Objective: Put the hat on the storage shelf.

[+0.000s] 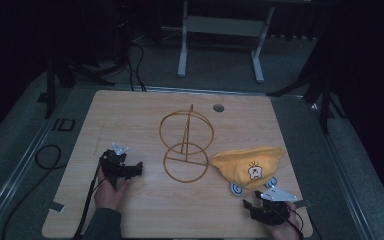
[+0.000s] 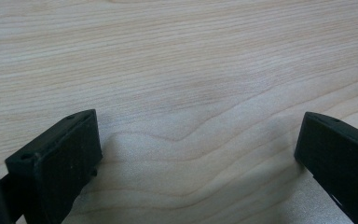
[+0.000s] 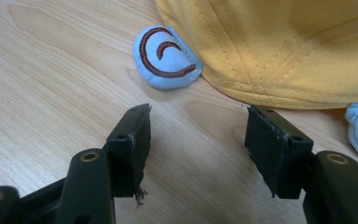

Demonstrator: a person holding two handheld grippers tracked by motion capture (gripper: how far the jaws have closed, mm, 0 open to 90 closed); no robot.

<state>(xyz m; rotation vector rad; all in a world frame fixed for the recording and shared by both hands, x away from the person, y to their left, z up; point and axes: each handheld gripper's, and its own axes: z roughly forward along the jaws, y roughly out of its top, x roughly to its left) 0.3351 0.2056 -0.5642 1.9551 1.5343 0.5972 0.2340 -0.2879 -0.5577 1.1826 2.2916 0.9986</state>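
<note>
Count: one yellow cap (image 1: 247, 164) with a small cartoon patch on its front, two pale blue ear-like flaps (image 3: 165, 58) with brown curved stitching at its near edge, one gold wire stand (image 1: 186, 146) made of two rings and an upright rod, and two grippers. All sit on a light wood-grain table (image 1: 145, 215) with a round grommet hole (image 1: 218, 107) near its far edge. The room is dim; grey floor surrounds the table, black cables (image 1: 47, 156) lie on it at the left, and a white frame (image 1: 220, 37) stands beyond the far edge. The cap lies on the table's right side, just right of the wire stand's lower ring, touching or nearly so. The right gripper (image 1: 250, 204) sits at the near right corner, just short of the cap; in the right gripper view its jaws stand apart with bare wood between them, the cap's brim edge just ahead and one flap ahead to the left. The left gripper (image 1: 137, 169) rests on the left side of the table, left of the stand and well apart from the cap; its jaws are spread wide over bare wood.
</note>
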